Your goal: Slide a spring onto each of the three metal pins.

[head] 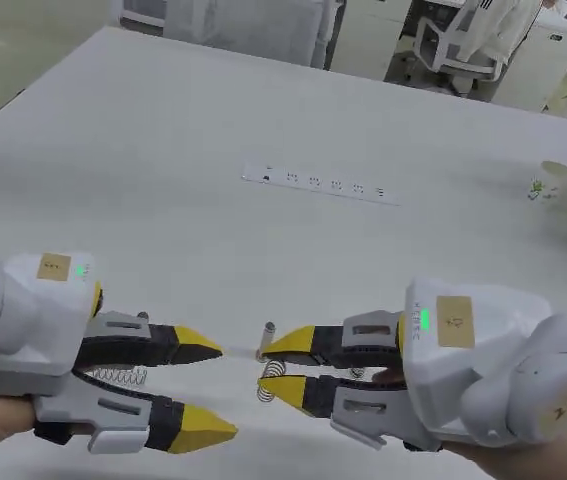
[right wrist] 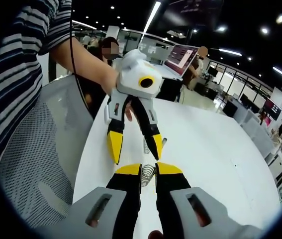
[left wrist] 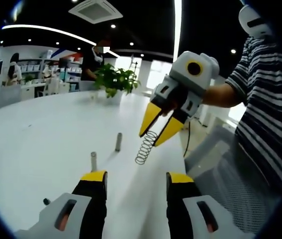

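One broad white table (head: 163,150) beneath both tools, its far edge well beyond the jaw tips. Two handheld grippers low over it, tips pointed toward each other.

Left gripper (head: 228,390): yellow-tipped jaws spread wide, nothing held between them.

Right gripper (head: 265,366): jaws drawn close together, pinched on a spring (head: 273,372) at the very tips. In the left gripper view, that spring hanging down at a slant from the right gripper's tips, straight ahead of the open left jaws, its lower end close to the table. In the right gripper view, the coils caught between that tool's own two yellow tips.

Well beyond both grippers, a white power strip (head: 318,184) flat on the table.

Under the left gripper's upper jaw, a second spring (head: 118,376) on its side on the table.

Smallest of all, the metal pins. In the left gripper view, two of them upright ahead of the left-hand jaw: a nearer pin (left wrist: 94,161) just past that jaw's tip and a farther pin (left wrist: 118,142) beyond it, both bare metal. Held spring just to the right of the farther pin, apart from it. In the head view, one upright pin just beyond the right gripper's upper tip; cannot tell which of the two.
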A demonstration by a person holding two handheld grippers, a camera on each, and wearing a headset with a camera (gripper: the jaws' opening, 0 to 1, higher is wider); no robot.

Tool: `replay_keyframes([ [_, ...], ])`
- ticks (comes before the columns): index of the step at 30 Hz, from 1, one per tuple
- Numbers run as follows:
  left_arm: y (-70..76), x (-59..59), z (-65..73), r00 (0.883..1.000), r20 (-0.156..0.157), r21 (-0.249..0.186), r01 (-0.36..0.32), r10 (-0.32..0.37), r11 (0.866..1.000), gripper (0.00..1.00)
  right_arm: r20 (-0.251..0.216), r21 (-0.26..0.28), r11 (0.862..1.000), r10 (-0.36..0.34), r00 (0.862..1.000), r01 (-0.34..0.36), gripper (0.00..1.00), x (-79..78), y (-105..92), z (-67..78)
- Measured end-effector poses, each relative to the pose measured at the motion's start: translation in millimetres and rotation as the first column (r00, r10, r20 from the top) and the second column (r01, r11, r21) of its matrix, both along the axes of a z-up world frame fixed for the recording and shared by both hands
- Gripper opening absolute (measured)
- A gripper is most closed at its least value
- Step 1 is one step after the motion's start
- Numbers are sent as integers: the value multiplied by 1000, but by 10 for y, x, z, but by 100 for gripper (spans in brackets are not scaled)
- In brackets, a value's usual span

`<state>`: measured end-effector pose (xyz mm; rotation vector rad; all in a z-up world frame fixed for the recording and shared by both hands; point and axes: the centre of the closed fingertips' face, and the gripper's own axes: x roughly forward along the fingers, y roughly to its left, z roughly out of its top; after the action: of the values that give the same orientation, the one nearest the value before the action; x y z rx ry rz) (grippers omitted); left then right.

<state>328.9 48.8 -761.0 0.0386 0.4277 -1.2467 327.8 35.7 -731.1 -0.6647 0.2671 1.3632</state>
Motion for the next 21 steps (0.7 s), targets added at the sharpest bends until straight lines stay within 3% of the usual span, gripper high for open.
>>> replay_keyframes([
  [10,229,4,35,998,1,-2,-56,56,998,52,8,-10,1000,-21,1000,21,7,63,-19,-15],
  [21,511,63,54,990,34,19,-137,136,990,71,10,-9,999,-42,999,42,7,121,-27,-21],
])
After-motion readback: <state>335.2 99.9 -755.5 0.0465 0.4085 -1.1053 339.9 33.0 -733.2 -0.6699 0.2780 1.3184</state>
